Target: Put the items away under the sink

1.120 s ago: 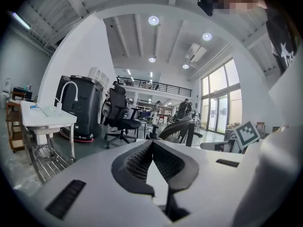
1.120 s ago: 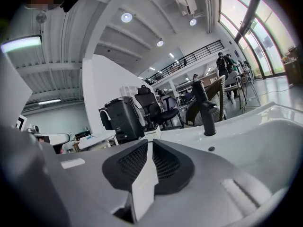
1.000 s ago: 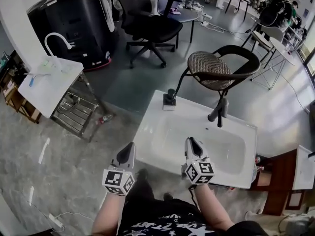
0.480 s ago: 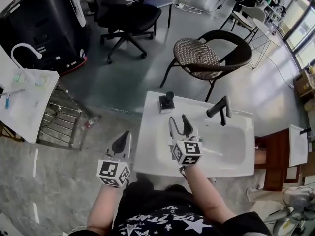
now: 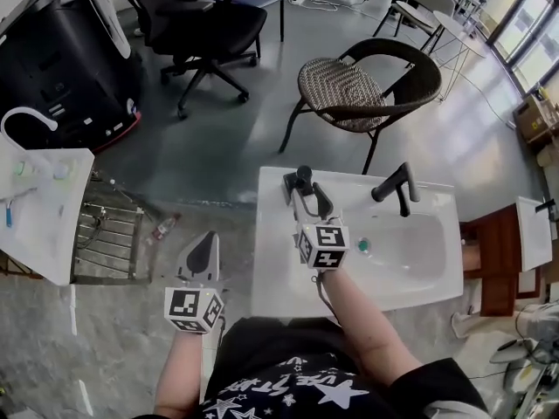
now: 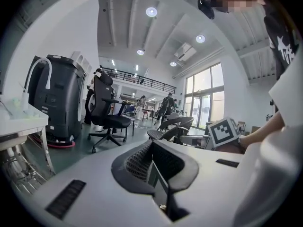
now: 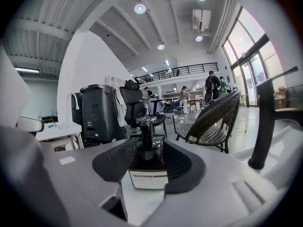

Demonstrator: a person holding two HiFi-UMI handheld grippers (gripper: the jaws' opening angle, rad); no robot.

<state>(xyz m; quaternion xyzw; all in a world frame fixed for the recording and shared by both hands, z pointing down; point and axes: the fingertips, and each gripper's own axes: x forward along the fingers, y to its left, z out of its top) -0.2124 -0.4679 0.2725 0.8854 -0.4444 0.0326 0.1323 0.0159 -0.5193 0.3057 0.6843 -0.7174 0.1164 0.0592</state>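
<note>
Over sink [image 5: 419, 273] | right gripper [image 5: 313, 201] jaws just spread around pump bottle [image 5: 298, 181] | left gripper [image 5: 203, 253] closed

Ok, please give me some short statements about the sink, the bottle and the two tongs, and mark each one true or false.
1. The right tongs are shut. False: they have just opened, and the pump bottle stands at their tips, not gripped.
2. The faucet on the sink is black. True.
3. The left tongs hold a bottle. False: they are shut and empty, beside the sink.
4. A wicker chair stands beyond the sink. True.
</note>
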